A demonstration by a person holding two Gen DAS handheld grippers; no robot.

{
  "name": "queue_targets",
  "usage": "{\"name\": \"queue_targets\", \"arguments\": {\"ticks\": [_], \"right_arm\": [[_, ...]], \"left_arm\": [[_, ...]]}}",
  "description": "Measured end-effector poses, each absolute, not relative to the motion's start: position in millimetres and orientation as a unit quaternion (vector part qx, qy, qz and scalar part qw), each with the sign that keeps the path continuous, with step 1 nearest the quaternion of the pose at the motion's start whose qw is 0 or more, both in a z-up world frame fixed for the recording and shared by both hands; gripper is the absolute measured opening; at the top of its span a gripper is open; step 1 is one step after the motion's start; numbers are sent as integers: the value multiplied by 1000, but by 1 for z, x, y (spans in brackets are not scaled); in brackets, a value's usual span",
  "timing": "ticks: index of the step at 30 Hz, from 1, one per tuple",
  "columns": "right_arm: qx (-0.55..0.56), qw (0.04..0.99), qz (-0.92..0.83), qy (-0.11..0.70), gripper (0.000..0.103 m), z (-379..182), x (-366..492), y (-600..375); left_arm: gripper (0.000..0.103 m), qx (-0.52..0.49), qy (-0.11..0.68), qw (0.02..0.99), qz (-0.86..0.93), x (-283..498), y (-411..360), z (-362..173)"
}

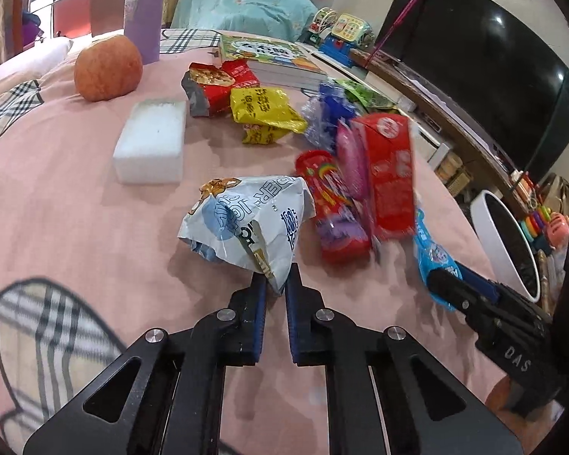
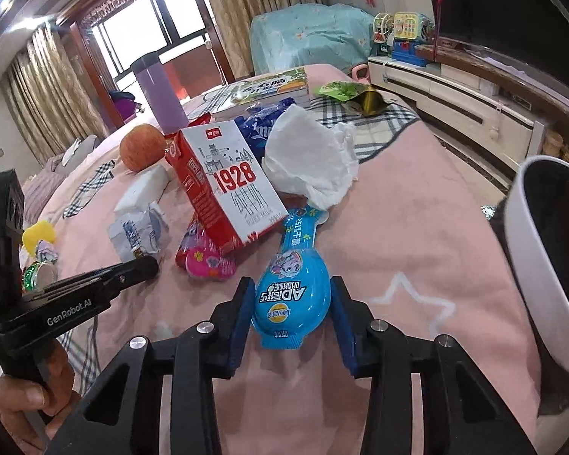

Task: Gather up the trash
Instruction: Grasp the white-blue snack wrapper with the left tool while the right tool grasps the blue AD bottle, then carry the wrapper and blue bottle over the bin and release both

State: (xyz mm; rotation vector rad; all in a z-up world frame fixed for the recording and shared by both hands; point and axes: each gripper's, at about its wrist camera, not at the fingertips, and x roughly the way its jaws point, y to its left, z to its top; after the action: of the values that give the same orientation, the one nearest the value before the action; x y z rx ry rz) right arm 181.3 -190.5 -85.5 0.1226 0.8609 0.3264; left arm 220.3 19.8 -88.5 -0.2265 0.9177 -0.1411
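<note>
Left catch: the crumpled white-and-blue foil snack bag (image 1: pixel 246 223) is lying on the pink bedspread (image 1: pixel 76 208), and the left gripper (image 1: pixel 276 284) is pinching its near corner; the jaws are clenched on that thin flap, nearly meeting.
Right catch: the bright blue bulb-shaped plastic snack pouch (image 2: pixel 292 292) is lying flat on the spread with its narrow neck pointing away, and the right gripper (image 2: pixel 293 299) is straddling its wide end; the blue pads are standing at the pouch's two flanks, though whether they are pressing yet I cannot tell.
Why so held: judging by the grips, each tool is taking its piece where it fits best, the bag by a corner that sticks out, the pouch across its belly.
Destination: the white round bin with a dark inside (image 2: pixel 542 250) is standing just off the bed's edge on the right side, probably placed there for a short carry.
Remaining litter: the red-and-white milk carton (image 2: pixel 227 185), the crumpled white tissue (image 2: pixel 311 163) and the yellow wrapper (image 1: pixel 265 113) are still waiting on the spread.
Not trash, likely: the apple (image 1: pixel 108 67) and the white foam block (image 1: pixel 151 140).
Hand pose: both grippers are angling downward toward the bed, side by side; a hand (image 2: pixel 22 398) is gripping the left tool's handle.
</note>
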Motion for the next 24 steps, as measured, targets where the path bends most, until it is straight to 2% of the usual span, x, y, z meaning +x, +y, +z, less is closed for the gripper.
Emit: {"name": "queue_targets", "arguments": {"ticks": [11, 24], "right_arm": [[86, 904, 135, 397, 40, -72, 150, -224], [100, 920, 108, 363, 40, -46, 126, -262]], "left_arm": [[9, -84, 429, 891, -126, 183, -27, -68], [9, -53, 420, 889, -176, 177, -81, -52]]}}
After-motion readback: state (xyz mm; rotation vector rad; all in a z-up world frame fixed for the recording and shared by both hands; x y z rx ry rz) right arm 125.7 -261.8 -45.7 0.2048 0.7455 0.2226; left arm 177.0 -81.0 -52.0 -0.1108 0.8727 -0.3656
